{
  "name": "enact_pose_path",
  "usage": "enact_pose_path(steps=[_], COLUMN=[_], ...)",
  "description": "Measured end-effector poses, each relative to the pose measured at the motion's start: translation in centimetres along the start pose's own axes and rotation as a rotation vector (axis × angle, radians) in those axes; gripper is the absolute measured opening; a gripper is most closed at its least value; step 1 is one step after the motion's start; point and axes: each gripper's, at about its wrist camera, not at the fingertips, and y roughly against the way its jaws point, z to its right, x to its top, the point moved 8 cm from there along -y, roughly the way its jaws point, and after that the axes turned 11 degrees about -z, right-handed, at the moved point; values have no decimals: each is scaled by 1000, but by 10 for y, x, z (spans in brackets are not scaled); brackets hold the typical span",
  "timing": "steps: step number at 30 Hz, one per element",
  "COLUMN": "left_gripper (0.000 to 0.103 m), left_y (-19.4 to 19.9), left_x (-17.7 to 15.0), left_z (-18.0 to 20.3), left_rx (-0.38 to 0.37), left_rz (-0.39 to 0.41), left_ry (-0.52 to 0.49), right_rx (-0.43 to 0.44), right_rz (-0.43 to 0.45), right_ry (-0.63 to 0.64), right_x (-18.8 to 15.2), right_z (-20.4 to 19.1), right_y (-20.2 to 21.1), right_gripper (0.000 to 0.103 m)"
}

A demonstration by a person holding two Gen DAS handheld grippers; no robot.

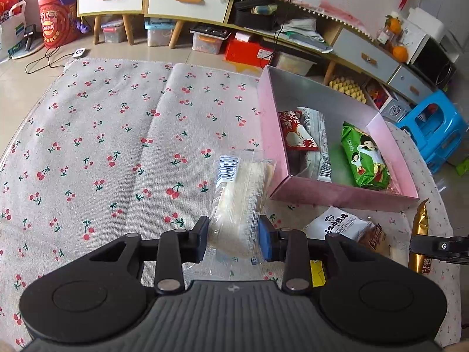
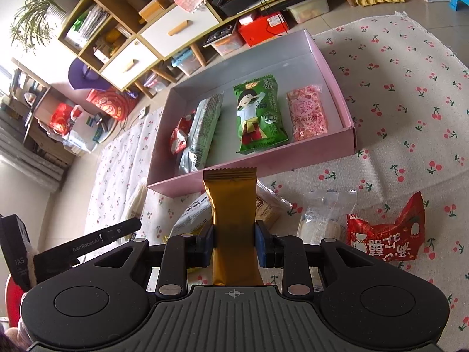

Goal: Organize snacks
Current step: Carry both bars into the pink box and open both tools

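Observation:
My left gripper [image 1: 233, 242] is shut on a clear-wrapped pale snack [image 1: 243, 202], held over the cherry-print cloth just left of the pink box [image 1: 328, 193]. My right gripper [image 2: 233, 243] is shut on a gold snack bar [image 2: 231, 202], held just in front of the pink box's near wall [image 2: 263, 161]. The gold bar also shows at the right edge of the left wrist view [image 1: 419, 234]. Inside the box lie a red packet [image 2: 178, 138], a silver-white packet [image 2: 202, 135], a green packet [image 2: 258, 117] and a pink packet [image 2: 306, 111].
Loose snacks lie on the cloth before the box: a white packet with black print [image 1: 340, 223], a clear-wrapped snack [image 2: 325, 217] and a red packet [image 2: 387, 234]. Cabinets and storage bins [image 1: 159, 32] line the floor behind. A blue plastic stool [image 1: 433, 129] stands right of the box.

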Motion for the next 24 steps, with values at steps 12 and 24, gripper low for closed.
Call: enact_pose_path(steps=[12,24], left_gripper=[32,32], left_y=[13,-20], left_x=[14,43], left_z=[30,95], left_rx=[-74,-189], left_rz=[66,64], left_ry=[25,8], right_rx=[33,-88], right_rz=[89,133], right_ry=[-60,-63], right_x=[22,64], right_z=[7,15], right_y=[32,38], right_gripper=[27,27])
